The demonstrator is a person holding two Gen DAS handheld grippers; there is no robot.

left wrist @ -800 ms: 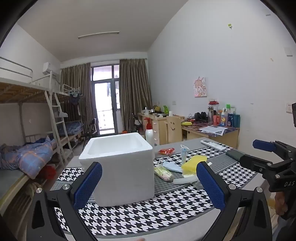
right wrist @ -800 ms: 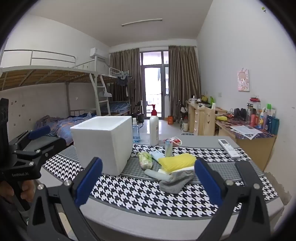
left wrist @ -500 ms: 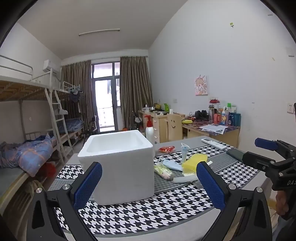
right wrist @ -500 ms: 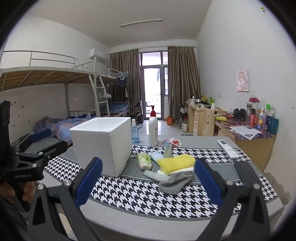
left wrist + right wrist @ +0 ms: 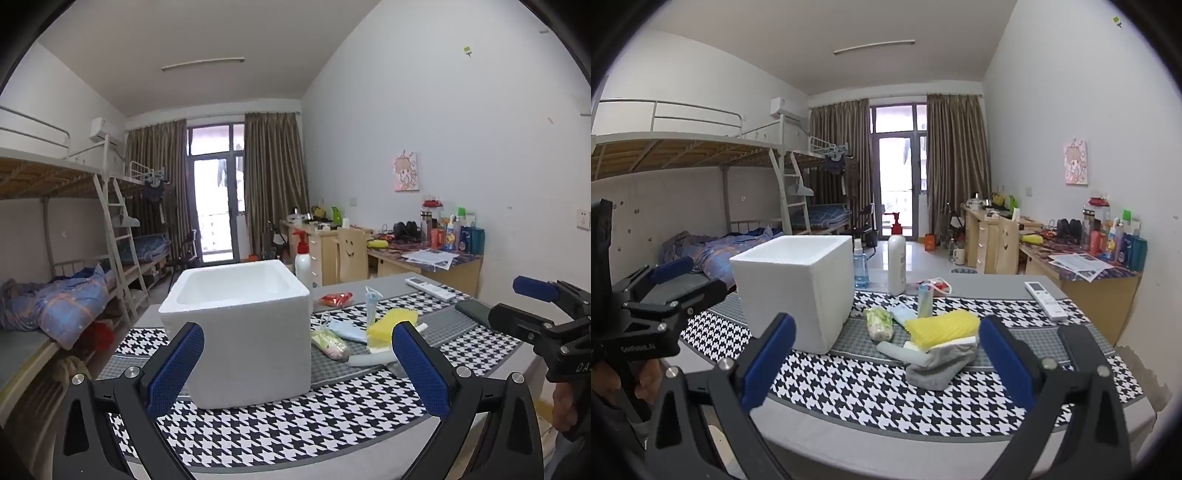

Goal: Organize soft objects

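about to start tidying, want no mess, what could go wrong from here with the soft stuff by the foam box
The grey sock lies against the yellow sponge and a tube, so the open right gripper may drag neighbours along. The upright tube beside the pile could tip. The white foam box looks light, so a nudge from the open left gripper might slide it.

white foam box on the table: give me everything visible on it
The white foam box looks like thick-walled polystyrene, roughly cubic, open-topped with no lid in view. Its visible interior shows nothing inside. It stands upright on the houndstooth mat, left of the pile of soft items. Nothing visibly touches it except the mat.
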